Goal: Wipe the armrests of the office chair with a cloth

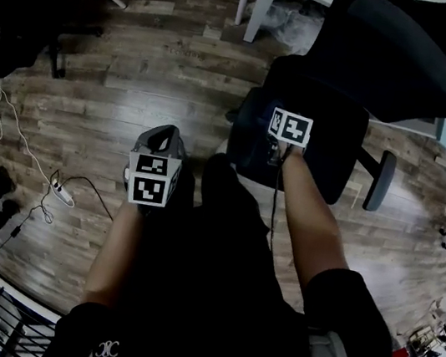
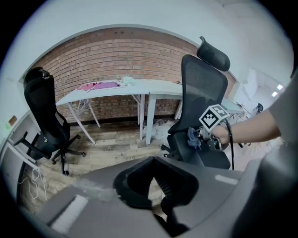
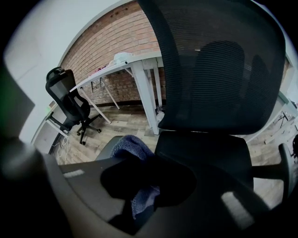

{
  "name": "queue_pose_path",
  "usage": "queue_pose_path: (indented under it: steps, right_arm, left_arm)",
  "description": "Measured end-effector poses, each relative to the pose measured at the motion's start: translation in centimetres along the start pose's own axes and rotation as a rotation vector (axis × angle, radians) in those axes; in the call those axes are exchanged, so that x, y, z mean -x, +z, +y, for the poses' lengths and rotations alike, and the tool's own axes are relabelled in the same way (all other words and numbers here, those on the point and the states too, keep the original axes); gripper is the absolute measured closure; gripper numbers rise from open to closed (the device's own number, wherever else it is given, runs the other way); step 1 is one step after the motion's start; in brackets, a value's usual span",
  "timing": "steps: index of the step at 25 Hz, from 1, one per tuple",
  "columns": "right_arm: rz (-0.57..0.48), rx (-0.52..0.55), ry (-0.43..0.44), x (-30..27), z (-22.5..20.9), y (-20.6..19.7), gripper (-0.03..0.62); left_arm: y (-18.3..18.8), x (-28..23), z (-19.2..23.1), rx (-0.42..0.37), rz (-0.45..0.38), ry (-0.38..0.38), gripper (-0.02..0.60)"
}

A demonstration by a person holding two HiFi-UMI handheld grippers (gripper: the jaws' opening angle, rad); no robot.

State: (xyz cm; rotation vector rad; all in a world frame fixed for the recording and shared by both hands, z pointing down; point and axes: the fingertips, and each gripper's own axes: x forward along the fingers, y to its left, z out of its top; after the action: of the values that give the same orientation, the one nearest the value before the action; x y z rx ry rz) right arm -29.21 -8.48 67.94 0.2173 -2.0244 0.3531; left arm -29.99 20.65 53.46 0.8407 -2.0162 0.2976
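Right claw (image 3: 139, 211) pinching blue cloth (image 3: 132, 148) at near armrest (image 3: 103, 152), left claw (image 2: 160, 211) pressed together, empty; risks sliding off the narrow pad or shedding the loosely bunched cloth.

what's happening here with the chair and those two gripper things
A person is wiping a black office chair using handheld grippers. The right gripper is clamped on a blue cloth and presses it onto the chair's armrest, next to the seat. The left gripper holds nothing and hangs over the wooden floor, away from the chair.
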Motion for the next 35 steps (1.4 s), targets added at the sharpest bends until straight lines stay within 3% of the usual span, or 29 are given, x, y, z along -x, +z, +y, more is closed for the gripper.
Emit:
queue_pose_path:
  steps: [7, 11, 14, 17, 20, 26, 35]
  right_arm:
    - [-0.047, 0.175, -0.038, -1.0, 0.4, 4.9, 0.513]
    - [-0.018, 0.283, -0.002, -2.0, 2.9, 5.8, 0.513]
    - [0.063, 0.399, 0.011, -2.8, 4.8, 4.7, 0.514]
    - [-0.040, 0.583, 0.070, -2.5, 8.3, 6.2, 0.514]
    - [-0.074, 0.684, 0.083, -2.0, 10.3, 5.6, 0.514]
    - [-0.094, 0.702, 0.146, -0.3, 11.7, 2.2, 0.519]
    - [-0.060, 0.561, 0.236, 2.6, 13.2, -3.4, 0.520]
  left_arm:
    - [-1.2, 0.7, -0.2, 0.133, -0.022, -0.026, 0.575]
    - [-1.5, 1.0, -0.2, 0.193, -0.034, -0.042, 0.575]
    - [-1.6, 1.1, 0.4, 0.200, -0.038, -0.029, 0.575]
    - [-1.8, 1.2, 0.6, 0.200, -0.034, -0.027, 0.575]
    - [-1.7, 1.1, 0.9, 0.188, -0.032, -0.034, 0.575]
    - [-0.7, 0.5, 1.1, 0.145, -0.038, -0.056, 0.575]
    - [0.8, 0.2, 1.0, 0.086, -0.043, -0.117, 0.575]
